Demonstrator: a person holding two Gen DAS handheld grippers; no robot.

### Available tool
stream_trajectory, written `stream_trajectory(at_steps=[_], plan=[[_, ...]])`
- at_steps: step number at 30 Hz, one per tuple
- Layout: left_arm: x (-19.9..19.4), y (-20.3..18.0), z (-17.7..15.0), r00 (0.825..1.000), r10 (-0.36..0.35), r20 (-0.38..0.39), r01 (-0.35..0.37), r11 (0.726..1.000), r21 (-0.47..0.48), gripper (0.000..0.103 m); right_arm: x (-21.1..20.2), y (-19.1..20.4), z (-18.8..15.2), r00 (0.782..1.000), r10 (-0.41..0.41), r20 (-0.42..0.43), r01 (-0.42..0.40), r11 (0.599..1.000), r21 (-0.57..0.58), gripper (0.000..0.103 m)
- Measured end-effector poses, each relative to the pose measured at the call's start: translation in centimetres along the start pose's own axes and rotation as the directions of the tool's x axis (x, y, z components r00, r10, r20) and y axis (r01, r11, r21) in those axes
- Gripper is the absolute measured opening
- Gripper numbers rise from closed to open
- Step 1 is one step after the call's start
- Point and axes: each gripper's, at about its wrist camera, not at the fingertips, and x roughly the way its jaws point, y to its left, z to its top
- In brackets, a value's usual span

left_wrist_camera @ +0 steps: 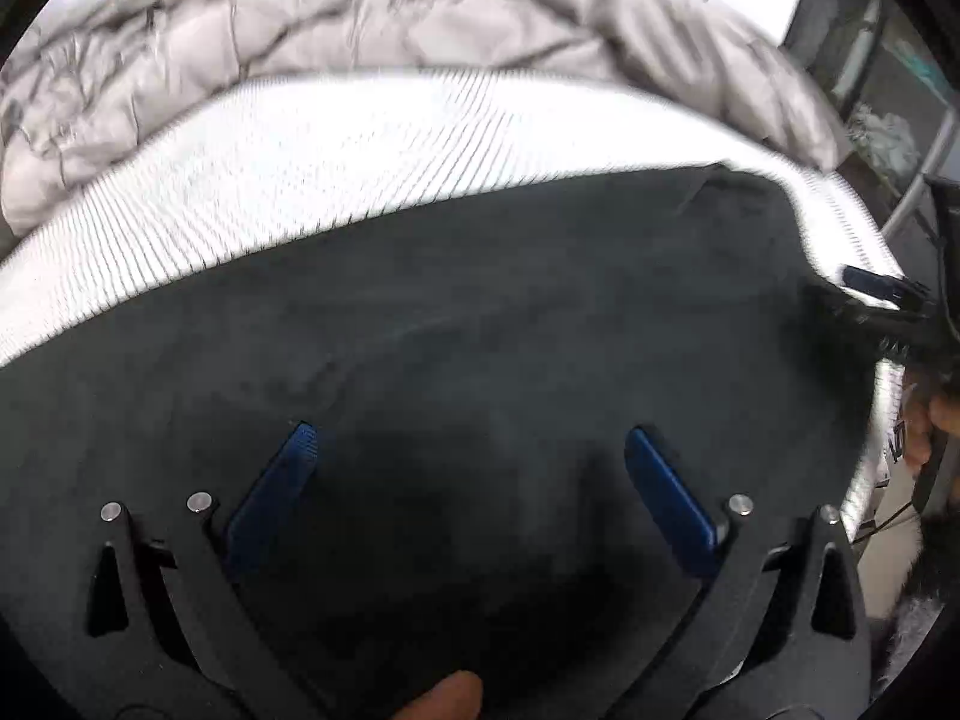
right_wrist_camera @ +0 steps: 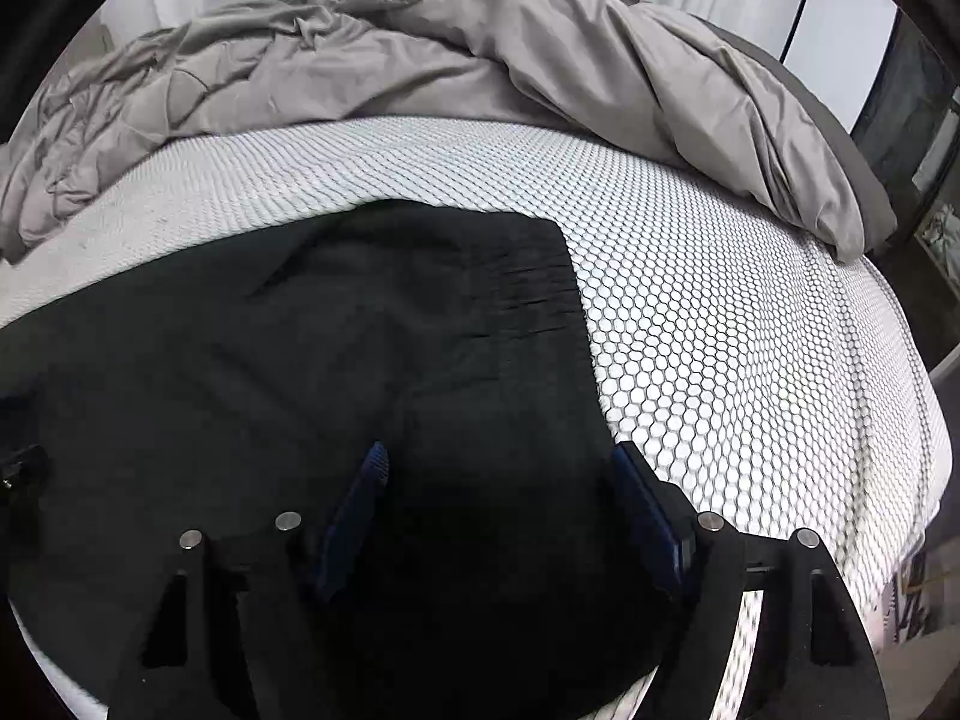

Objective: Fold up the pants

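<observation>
- Left tool [left_wrist_camera: 468, 450]: its two blue pads [left_wrist_camera: 273, 495] stand wide apart, released, with nothing pinched between them; only dark cloth lies below the gap. A fingertip [left_wrist_camera: 447, 696] of the person shows at the very bottom edge, behind the tool.
- Right tool [right_wrist_camera: 501, 480]: its blue-padded fingers [right_wrist_camera: 354, 516] are likewise spread and released, with no fold of cloth caught between them. The right-hand finger sits over the edge where dark cloth meets the bed.
- The pants [right_wrist_camera: 300, 372], dark and nearly black, lie spread flat directly beneath and ahead of both tools. In the right wrist view their gathered waistband [right_wrist_camera: 528, 276] is ahead of the tool and slightly right, with the cloth running off to the tool's left.
- In the left wrist view the pants [left_wrist_camera: 450, 312] fill the space ahead of the tool, and the right tool [left_wrist_camera: 882, 294] shows at their far right edge, with part of a hand [left_wrist_camera: 924, 426] nearer behind it.
- The mattress [right_wrist_camera: 720, 330], white with a honeycomb pattern, carries the pants and lies bare to the right of the right tool and just beyond the cloth.
- Farthest from both tools, a rumpled grey duvet [right_wrist_camera: 420, 66] is heaped across the far side of the bed; this part is motion-blurred in the left wrist view.
</observation>
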Motion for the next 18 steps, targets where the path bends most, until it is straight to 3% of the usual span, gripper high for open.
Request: stream_trajectory(at_steps=[4,7,9,11,15,18], plan=[[-1.1,-2.0,-1.3,0.999,-0.028,-0.017,0.030,0.994,0.103,0.102,-2.4,6.7,-0.7,0.984,0.170,0.049,-0.158,0.971,-0.178,0.079],[-0.1,-0.3,-2.7,0.995,0.068,-0.077,-0.060,0.993,0.105,0.102,-1.2,12.2,-1.5,0.961,0.277,-0.024,-0.271,0.914,-0.303,0.079],[0.0,1.7,-4.3,0.990,0.077,-0.116,-0.068,0.995,0.073,0.102,0.1,14.7,-2.6,0.968,0.243,-0.066,-0.250,0.894,-0.372,0.080],[-1.2,4.7,-5.5,0.991,0.080,-0.110,-0.076,0.996,0.048,0.102,0.1,14.9,-3.1,0.970,0.235,-0.055,-0.237,0.881,-0.409,0.083],[-4.6,11.1,-8.8,0.981,0.167,-0.098,-0.169,0.986,-0.007,0.103,0.2,10.8,-3.3,0.990,0.129,-0.047,-0.137,0.914,-0.381,0.093],[-6.9,14.7,-10.6,0.975,0.208,-0.078,-0.213,0.975,-0.062,0.102,0.6,7.5,-3.6,0.996,0.079,-0.052,-0.091,0.943,-0.320,0.094]])
